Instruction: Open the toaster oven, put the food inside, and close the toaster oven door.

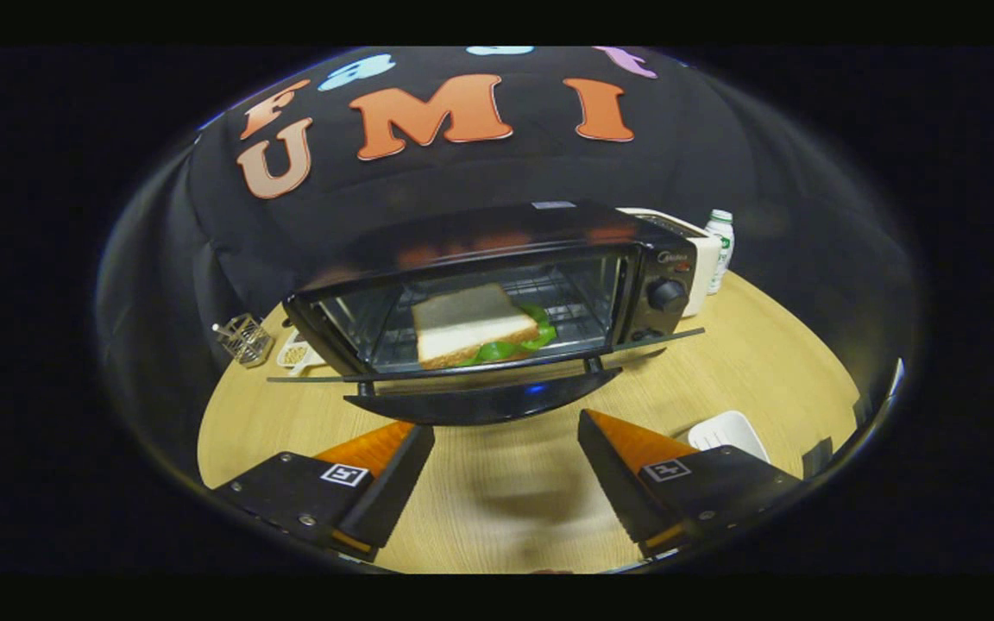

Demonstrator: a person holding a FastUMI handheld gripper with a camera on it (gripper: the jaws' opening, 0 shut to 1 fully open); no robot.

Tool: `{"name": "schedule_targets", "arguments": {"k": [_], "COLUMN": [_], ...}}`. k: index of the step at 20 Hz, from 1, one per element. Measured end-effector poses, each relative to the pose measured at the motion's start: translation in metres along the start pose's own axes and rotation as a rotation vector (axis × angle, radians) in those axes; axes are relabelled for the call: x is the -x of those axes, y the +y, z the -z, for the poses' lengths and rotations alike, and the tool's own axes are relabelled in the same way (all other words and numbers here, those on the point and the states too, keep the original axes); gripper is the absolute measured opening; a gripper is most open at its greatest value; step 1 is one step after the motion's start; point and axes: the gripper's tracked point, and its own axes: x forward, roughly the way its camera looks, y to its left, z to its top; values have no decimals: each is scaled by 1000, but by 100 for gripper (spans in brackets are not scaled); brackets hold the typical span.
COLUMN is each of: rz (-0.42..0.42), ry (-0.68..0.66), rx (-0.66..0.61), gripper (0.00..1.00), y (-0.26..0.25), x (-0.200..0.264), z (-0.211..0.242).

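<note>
The gripper hangs over the wooden table with its two fingers spread wide and nothing between them, only bare tabletop showing in the gap. Straight ahead at twelve o'clock from the fingers sits the black toaster oven, its glass door dropped down flat and open, the door's dark handle hanging just beyond the fingertips but not touching them. Inside the oven, on the wire rack, lies the food: a sandwich of pale bread with a green leaf poking out along its near and right edges (it rests a little skewed, one corner turned toward the door). The oven's control panel carries a round black knob on the right side, at about one o'clock from the fingers. Behind the oven at one o'clock stand a white appliance and, just beside it, a small white bottle with a green cap. At ten o'clock, well apart from the fingers and left of the oven, a small wire basket stands on the table, with a pale packet just beside it near the oven's corner. At three o'clock, close to the right finger, a white dish sits on the table.
</note>
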Motion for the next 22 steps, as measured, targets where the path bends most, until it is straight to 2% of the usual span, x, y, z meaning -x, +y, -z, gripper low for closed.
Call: {"name": "schedule_targets", "arguments": {"k": [9,12,17,22], "rz": [32,29,7,14], "ry": [-86,-108,-90,-184], "rx": [58,58,42,56], "gripper": [99,99,99,99], "y": [0,1,-5,-18], "x": [-35,-33,-2,40], "z": [-52,-59,-59,-120]}}
